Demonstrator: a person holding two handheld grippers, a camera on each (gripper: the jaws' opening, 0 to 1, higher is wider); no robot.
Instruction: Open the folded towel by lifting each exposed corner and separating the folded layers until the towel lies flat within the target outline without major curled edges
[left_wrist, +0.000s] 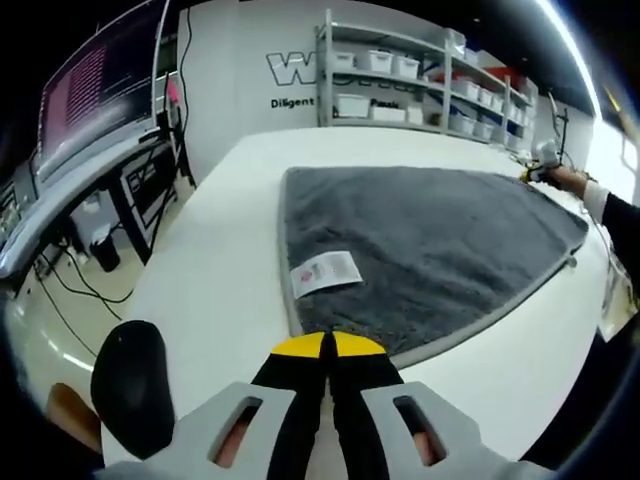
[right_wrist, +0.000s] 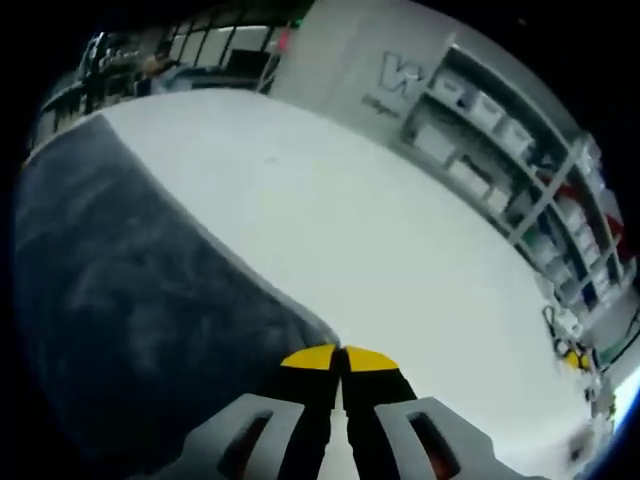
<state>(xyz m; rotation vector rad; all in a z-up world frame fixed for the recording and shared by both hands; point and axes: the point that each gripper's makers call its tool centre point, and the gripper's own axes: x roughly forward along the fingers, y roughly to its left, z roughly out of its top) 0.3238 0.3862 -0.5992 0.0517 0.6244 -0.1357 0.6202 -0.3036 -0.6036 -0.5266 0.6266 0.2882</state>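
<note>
A grey towel (left_wrist: 430, 240) lies spread open on the white table (left_wrist: 230, 270), with a white label (left_wrist: 325, 272) near its near-left corner. My left gripper (left_wrist: 328, 345) is shut, its yellow tips pinched on the towel's near edge just right of that corner. In the right gripper view the towel (right_wrist: 130, 290) fills the left side, and my right gripper (right_wrist: 340, 355) is shut with its tips on the towel's pointed corner (right_wrist: 325, 335). The right gripper (left_wrist: 543, 160) also appears at the towel's far right corner in the left gripper view, held by a hand with a dark sleeve.
A black rounded object (left_wrist: 135, 385) sits off the table's near-left edge. Monitors (left_wrist: 95, 85) and cables stand at the left. Shelves with white bins (left_wrist: 400, 80) line the back wall. Bare white table (right_wrist: 400, 230) stretches beyond the towel, with small items (right_wrist: 570, 355) at its edge.
</note>
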